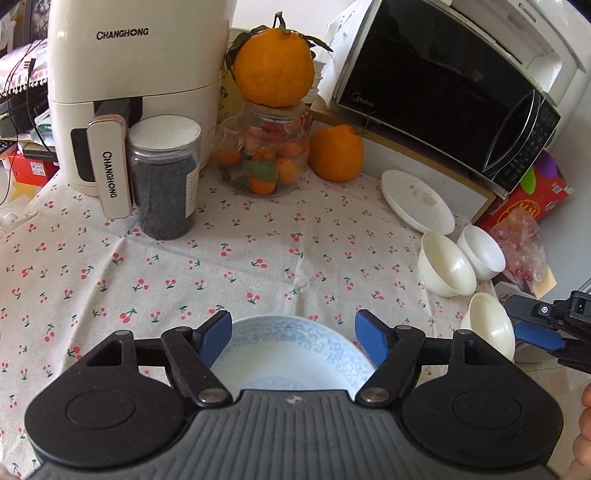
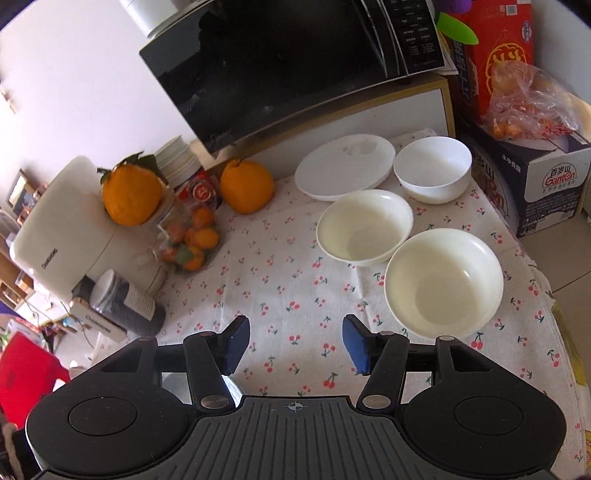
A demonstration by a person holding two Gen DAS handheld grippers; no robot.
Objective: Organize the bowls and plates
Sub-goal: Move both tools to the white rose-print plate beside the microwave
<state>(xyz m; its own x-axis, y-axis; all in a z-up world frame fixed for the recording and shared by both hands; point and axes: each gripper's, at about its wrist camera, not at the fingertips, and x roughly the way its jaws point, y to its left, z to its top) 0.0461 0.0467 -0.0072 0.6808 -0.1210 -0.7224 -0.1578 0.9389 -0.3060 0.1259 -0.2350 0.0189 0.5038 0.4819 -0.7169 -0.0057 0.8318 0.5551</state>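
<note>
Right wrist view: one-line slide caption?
Open right gripper over cherry-print tablecloth, facing three white bowls and a white plate.

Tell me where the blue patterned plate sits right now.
In the left wrist view, the blue patterned plate lies on the cherry-print tablecloth at the bottom centre, between the open left tongs.

Readable text: "CHANGHONG" on the upper body of the air fryer (image 1: 136, 55), and again running vertically down its drawer handle (image 1: 109, 173). "Midea" in faint letters at the lower left corner of the microwave door (image 1: 424, 85). "Canon", partly cut off, on the white printer (image 1: 532, 33) above the microwave. "Ganten" with Chinese characters on the dark blue carton (image 2: 546, 184). Jar label (image 1: 191, 188) and microwave panel print too small to read.
</note>
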